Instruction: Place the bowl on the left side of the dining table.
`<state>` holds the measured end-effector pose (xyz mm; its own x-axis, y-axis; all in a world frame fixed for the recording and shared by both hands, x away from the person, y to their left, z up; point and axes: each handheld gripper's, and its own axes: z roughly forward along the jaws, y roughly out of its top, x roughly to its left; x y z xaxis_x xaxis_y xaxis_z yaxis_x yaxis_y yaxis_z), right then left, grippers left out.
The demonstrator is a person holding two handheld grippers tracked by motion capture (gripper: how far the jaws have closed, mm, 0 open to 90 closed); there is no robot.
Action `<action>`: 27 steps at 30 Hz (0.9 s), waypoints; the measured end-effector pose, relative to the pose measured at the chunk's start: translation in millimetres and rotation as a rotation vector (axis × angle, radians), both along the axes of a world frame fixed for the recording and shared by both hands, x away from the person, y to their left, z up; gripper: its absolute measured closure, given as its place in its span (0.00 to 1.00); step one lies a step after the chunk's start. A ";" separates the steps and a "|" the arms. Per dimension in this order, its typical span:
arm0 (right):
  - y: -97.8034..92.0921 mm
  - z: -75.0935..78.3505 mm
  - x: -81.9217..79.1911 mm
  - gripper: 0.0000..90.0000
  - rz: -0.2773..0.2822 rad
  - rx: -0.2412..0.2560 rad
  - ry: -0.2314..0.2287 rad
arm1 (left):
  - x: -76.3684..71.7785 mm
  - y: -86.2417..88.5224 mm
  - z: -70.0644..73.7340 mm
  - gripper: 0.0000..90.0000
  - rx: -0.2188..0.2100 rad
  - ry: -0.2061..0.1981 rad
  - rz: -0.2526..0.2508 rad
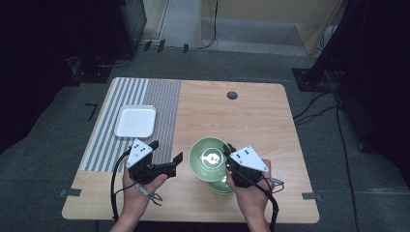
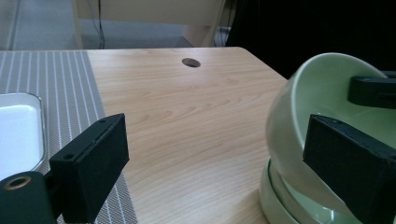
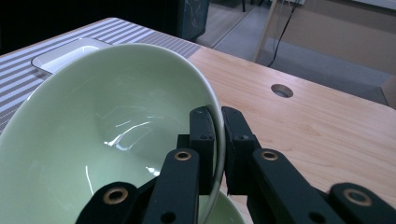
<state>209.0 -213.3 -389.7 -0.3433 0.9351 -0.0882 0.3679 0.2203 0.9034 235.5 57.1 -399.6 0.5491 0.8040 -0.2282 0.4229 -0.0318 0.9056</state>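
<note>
A pale green glazed ceramic bowl (image 1: 208,157) is held tilted above the near edge of the light wooden table (image 1: 251,116), slightly right of the middle of that edge, its opening turned upward and toward the left side. Its rim is pinched by the right gripper (image 1: 228,153), whose two black jaws are pressed together on the bowl wall, one inside and one outside, as is seen plainly in the right gripper view, where the bowl (image 3: 107,135) is clamped at its right rim by the right gripper (image 3: 218,140). Beneath the lifted bowl a second pale green bowl (image 1: 220,186) is seen resting on the table, close to the near edge; in the left gripper view the raised bowl (image 2: 322,98) is shown leaning over that lower bowl (image 2: 280,200), and whether the two touch cannot be told. The left gripper (image 1: 168,155) is held just left of the bowls with its jaws spread wide and nothing between them; in the left gripper view one jaw of the left gripper (image 2: 215,163) stands over the table and the other in front of the bowl's outer wall. A grey striped cloth mat (image 1: 162,104) is laid over the left part of the table, and a white rectangular tray (image 1: 135,121) is set on it, well apart from the bowls.
</note>
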 end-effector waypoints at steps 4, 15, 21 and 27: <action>8.2 0.7 1.5 0.95 0.009 -0.001 -0.006 | -1.0 0.6 2.2 0.07 -0.015 -0.003 -0.010; 26.6 3.7 2.5 0.95 0.039 0.011 -0.026 | 1.0 -11.0 -4.5 0.17 0.017 0.052 -0.030; 34.8 5.6 0.8 0.95 0.049 0.016 -0.043 | 3.0 -15.0 -8.7 0.30 0.045 0.088 -0.024; 46.5 6.2 -3.9 0.95 0.051 0.015 -0.077 | 3.7 -14.5 -10.2 0.56 0.068 0.105 -0.006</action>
<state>205.1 -166.8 -383.6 -0.3833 0.9180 -0.1020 0.2855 0.2228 0.9321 239.2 42.6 -409.7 0.5298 0.8165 -0.2296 0.5148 -0.0944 0.8521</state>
